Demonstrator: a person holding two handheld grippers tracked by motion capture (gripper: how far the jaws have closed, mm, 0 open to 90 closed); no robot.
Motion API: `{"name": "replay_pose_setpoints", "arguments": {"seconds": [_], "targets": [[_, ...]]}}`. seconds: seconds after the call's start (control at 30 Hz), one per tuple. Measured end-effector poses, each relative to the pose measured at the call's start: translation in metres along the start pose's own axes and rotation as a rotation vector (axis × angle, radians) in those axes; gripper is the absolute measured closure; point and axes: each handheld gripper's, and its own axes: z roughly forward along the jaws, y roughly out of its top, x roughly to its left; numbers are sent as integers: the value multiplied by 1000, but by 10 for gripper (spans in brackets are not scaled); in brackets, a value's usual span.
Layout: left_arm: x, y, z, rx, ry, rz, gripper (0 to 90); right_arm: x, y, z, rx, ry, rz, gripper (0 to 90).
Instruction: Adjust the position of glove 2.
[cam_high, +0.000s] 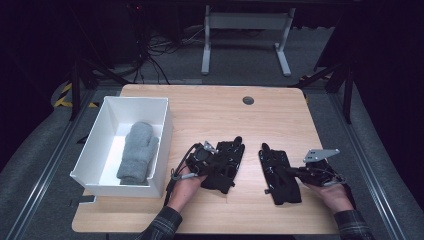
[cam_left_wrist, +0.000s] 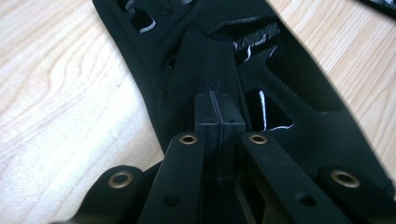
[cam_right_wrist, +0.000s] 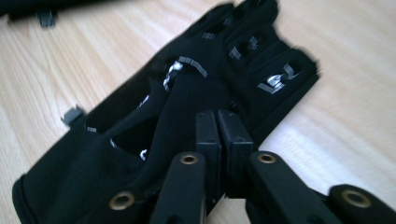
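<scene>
Two black gloves with cut-outs lie side by side on the wooden table (cam_high: 225, 112). The left black glove (cam_high: 227, 162) is pinched by my left gripper (cam_high: 215, 165), which comes at it from the left. In the left gripper view the gripper (cam_left_wrist: 218, 100) is shut, and a fold of the glove (cam_left_wrist: 285, 88) rises between its pads. My right gripper (cam_high: 291, 171) reaches in from the right onto the right black glove (cam_high: 277, 180). Seen from the right gripper view, the gripper (cam_right_wrist: 217, 116) is shut on a raised ridge of that glove (cam_right_wrist: 261, 60).
A white bin (cam_high: 165, 132) stands at the table's left with a grey mitten (cam_high: 137, 152) lying inside. A small round grommet (cam_high: 248, 100) sits near the far edge. A desk frame and cables are on the floor beyond.
</scene>
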Motion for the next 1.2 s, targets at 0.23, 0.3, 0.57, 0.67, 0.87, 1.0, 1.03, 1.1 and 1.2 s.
{"name": "replay_pose_setpoints", "arguments": {"seconds": [0.23, 0.3, 0.57, 0.67, 0.87, 1.0, 1.03, 1.1, 1.2], "targets": [[-3, -1, -1, 9, -7, 18, 900, 13, 9, 17, 31, 34, -23, 900], [-5, -1, -1, 12, -13, 22, 900, 17, 12, 20, 29, 39, -31, 900], [-12, 2, 3, 18, -32, 43, 900, 26, 22, 31, 27, 54, -54, 900], [-15, 5, 5, 20, -38, 57, 900, 29, 27, 34, 27, 60, -68, 900], [-20, 10, 10, 19, -46, 80, 900, 33, 33, 40, 26, 61, -85, 900], [-24, 15, 15, 15, -51, 90, 900, 36, 38, 45, 22, 67, -100, 900], [-24, 15, 15, 15, -51, 90, 900, 36, 38, 45, 22, 67, -100, 900], [-23, 15, 14, 10, -49, 96, 900, 37, 39, 46, 22, 62, -103, 900], [-20, 15, 6, -11, -36, 86, 838, 35, 38, 42, 7, 54, -100, 900]]}}
